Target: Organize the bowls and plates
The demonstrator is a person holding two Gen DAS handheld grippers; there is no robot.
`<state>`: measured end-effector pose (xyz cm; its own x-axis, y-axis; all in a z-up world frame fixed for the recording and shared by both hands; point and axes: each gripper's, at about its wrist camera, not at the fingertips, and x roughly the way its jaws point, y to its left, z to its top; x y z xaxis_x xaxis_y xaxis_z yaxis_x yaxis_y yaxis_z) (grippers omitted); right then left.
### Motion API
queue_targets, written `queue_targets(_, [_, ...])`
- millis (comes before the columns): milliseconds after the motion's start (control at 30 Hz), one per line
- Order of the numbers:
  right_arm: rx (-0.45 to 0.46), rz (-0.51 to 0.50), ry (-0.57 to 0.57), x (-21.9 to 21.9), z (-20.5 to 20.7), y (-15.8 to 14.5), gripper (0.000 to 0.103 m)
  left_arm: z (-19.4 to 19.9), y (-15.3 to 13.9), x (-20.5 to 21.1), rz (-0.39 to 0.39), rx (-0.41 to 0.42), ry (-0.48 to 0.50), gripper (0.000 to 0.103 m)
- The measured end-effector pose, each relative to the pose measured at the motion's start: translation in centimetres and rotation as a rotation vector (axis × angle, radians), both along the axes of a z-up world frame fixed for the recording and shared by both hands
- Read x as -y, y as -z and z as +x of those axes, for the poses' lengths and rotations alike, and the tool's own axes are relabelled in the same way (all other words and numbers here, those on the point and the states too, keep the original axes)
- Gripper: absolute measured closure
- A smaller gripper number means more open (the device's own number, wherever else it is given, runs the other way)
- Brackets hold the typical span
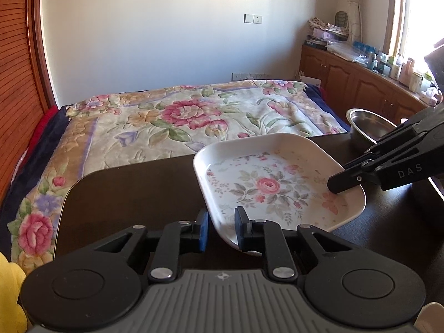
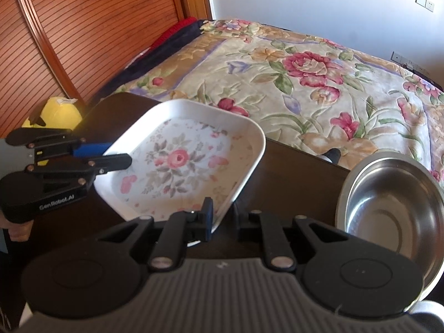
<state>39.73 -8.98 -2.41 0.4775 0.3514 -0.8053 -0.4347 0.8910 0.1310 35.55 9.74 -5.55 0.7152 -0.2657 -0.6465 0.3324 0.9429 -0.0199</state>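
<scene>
A white square plate (image 1: 266, 186) with a pink rose pattern hangs tilted just above the dark table (image 1: 125, 194). My left gripper (image 1: 222, 229) is shut on its near rim, one blue pad on each side of the edge. From the right, my right gripper (image 1: 336, 185) is clamped on the plate's other edge. In the right wrist view the same plate (image 2: 183, 163) has its near corner between the right gripper's (image 2: 224, 219) pads, and the left gripper (image 2: 118, 156) bites its left rim. A steel bowl (image 2: 388, 216) sits empty on the table to the right, also seen as the steel bowl (image 1: 366, 126).
A bed with a floral blanket (image 1: 180, 116) runs along the table's far side. A yellow plush toy (image 2: 59, 112) lies at the table's left end. Wooden cabinets (image 1: 360, 80) with clutter on top line the right wall, and a slatted wardrobe door (image 2: 83, 27) stands on the left.
</scene>
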Motion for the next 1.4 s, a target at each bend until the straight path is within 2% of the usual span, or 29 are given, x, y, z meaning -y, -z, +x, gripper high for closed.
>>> queue_targets(333, [0.027, 0.025, -0.005, 0.6, -1.9, -0.8, 0.086, -2.8, -2.0, 0.4, -0.010, 0.038, 0.001, 0.082])
queue_targets(700, [0.096, 0.043, -0.006, 1.8, -6.1, -3.5, 0.087, -9.3, -4.5, 1.3, -0.020, 0.093, 0.003, 0.081])
queue_targets(967, [0.114, 0.067, -0.020, 2.8, -10.9, -3.9, 0.087, -14.9, -4.1, 1.6, -0.036, 0.101, 0.000, 0.082])
queue_targets(1233, [0.106, 0.086, -0.038, 2.9, -15.2, -2.8, 0.086, -19.3, -3.3, 1.5, -0.065, 0.094, -0.006, 0.082])
queue_targets(1400, [0.128, 0.083, -0.052, 2.8, -17.8, -2.8, 0.086, -21.8, -2.8, 1.8, -0.047, 0.107, -0.010, 0.082])
